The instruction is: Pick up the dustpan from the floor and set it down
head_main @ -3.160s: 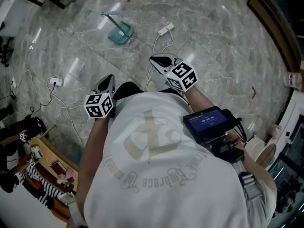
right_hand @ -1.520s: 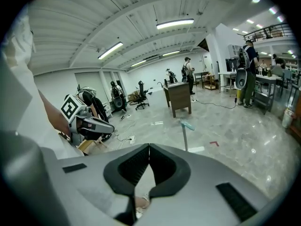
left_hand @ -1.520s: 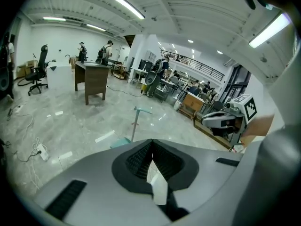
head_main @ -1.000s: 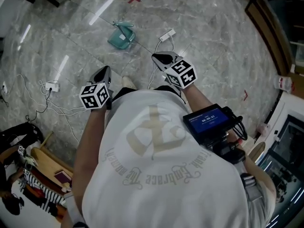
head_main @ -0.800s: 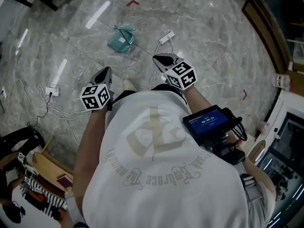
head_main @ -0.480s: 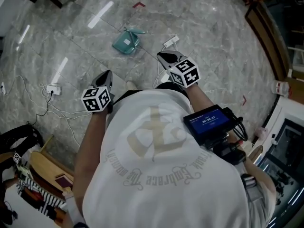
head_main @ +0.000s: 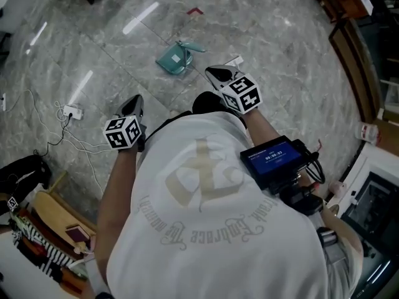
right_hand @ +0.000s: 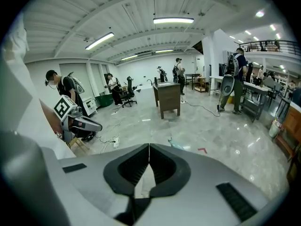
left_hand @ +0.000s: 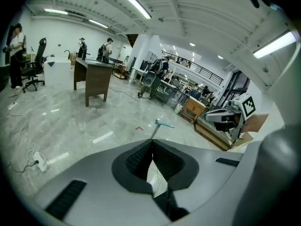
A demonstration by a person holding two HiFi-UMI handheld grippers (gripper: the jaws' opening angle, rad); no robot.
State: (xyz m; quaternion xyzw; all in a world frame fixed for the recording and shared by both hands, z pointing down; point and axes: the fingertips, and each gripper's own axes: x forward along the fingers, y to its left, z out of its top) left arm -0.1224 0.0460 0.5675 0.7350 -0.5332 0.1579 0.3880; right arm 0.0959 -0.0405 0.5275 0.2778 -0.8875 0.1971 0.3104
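The teal dustpan (head_main: pixel 175 59) lies on the grey marble floor, its long handle (head_main: pixel 191 45) pointing to the right. My left gripper (head_main: pixel 134 102) is held above the floor, down-left of the dustpan and well apart from it, shut and empty. Just right of the dustpan, also above the floor, my right gripper (head_main: pixel 216 74) is shut with nothing in it. In the left gripper view the dustpan's handle (left_hand: pixel 162 124) rises just beyond the closed jaw tips (left_hand: pixel 151 143). The right gripper view shows a teal bit of the dustpan (right_hand: pixel 176 145) beyond its closed tips (right_hand: pixel 149 147).
A white power strip (head_main: pixel 70 111) with loose cables lies on the floor at left. A second one (head_main: pixel 234 61) is beside my right gripper. A red tape mark (head_main: pixel 195 11) lies past the dustpan. Wooden furniture (head_main: pixel 346 23) lines the right side; clutter (head_main: pixel 37 223) sits bottom left.
The person has walked toward the dustpan, which now lies closer to both grippers in the head view. Both grippers travelled forward with the body and stayed shut.
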